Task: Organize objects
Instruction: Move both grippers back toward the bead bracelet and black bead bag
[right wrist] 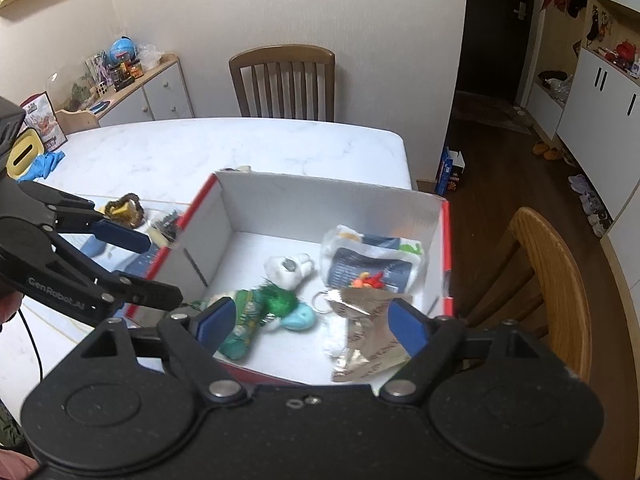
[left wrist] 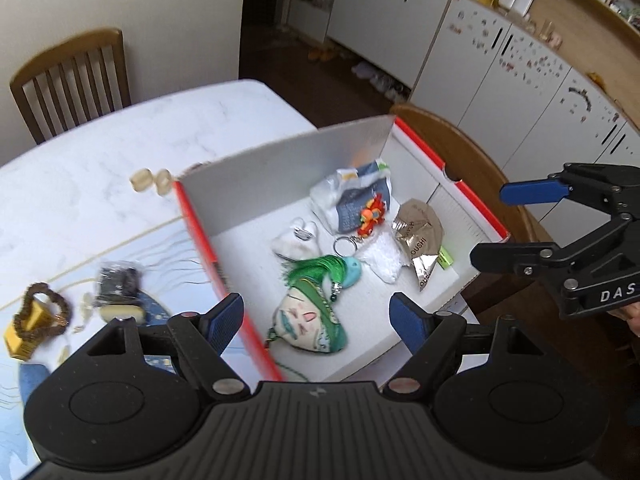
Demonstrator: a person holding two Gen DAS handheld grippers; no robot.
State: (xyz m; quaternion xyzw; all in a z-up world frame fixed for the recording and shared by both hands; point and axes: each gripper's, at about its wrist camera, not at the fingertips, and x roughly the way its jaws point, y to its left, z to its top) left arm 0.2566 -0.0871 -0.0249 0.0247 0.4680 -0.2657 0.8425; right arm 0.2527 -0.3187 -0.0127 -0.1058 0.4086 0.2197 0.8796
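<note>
A red-rimmed cardboard box (left wrist: 280,176) (right wrist: 332,200), white inside, stands at the table's corner. In it lie a green cloth pouch with a tassel (left wrist: 310,320) (right wrist: 248,316), a turquoise charm (left wrist: 352,274), a white plush (left wrist: 296,240) (right wrist: 288,268), an orange keyring toy (left wrist: 372,216), a blue-white packet (left wrist: 352,196) (right wrist: 372,264) and a gold foil packet (left wrist: 420,240) (right wrist: 364,340). My left gripper (left wrist: 316,314) (right wrist: 156,266) hangs open above the box's near left side, holding nothing. My right gripper (right wrist: 312,316) (left wrist: 508,226) hovers open over the box's right side, also holding nothing.
Left of the box on the table (left wrist: 160,128) lie a brown bead bracelet on a yellow block (left wrist: 36,320), a black packet (left wrist: 118,284) and beige pieces (left wrist: 150,180). Wooden chairs (left wrist: 72,80) (right wrist: 548,276) stand by the table. White cabinets (left wrist: 500,92) line the wall.
</note>
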